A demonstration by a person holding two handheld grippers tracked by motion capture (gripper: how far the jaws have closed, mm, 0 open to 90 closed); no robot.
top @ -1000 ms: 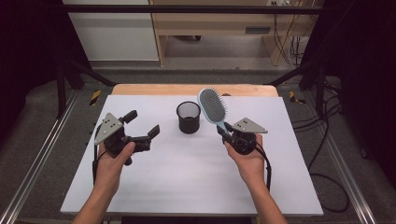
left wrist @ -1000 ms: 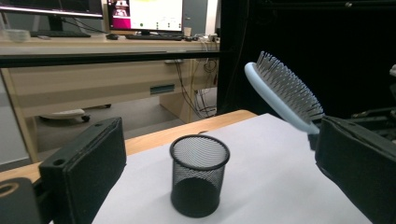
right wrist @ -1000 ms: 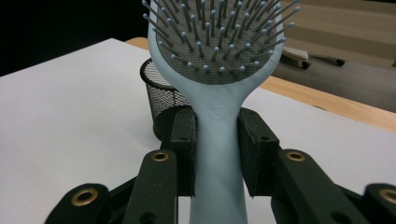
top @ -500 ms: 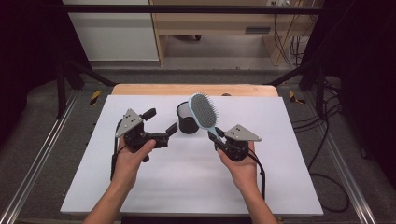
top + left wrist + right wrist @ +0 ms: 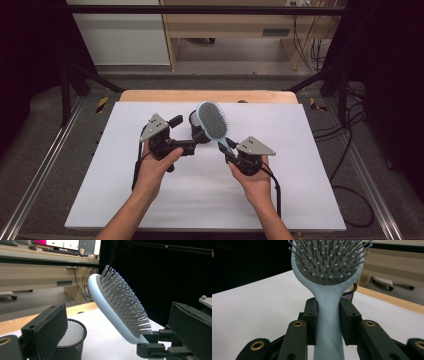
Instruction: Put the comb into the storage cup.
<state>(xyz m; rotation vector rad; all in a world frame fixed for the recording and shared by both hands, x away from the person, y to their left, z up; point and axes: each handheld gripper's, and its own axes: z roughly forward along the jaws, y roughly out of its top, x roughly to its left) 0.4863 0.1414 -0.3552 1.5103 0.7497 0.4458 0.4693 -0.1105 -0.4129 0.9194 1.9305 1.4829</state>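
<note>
The right gripper point(image 5: 327, 326) is squeezing the handle of the hairbrush point(image 5: 213, 121), with a black pad pressed on each side. So the pick-up part looks done: the brush is up off the white counter point(image 5: 280, 200) and leans with its head toward the black mesh cup point(image 5: 196, 121). In the high view the brush head sits in front of the cup, and I cannot tell if it touches the cup. The left gripper point(image 5: 195, 145) has its jaws spread wide with nothing in them, and it is close to the cup and the brush. I think what is left is either putting the brush into the cup or passing it to the other hand.

The brush is pale blue, smooth plastic. Its head is a long oval with a grey pad full of thin pins, each with a tiny round tip. Its handle is flat and narrow. The cup is round, made of fine metal mesh with a solid rim. The counter is flat and plain.
</note>
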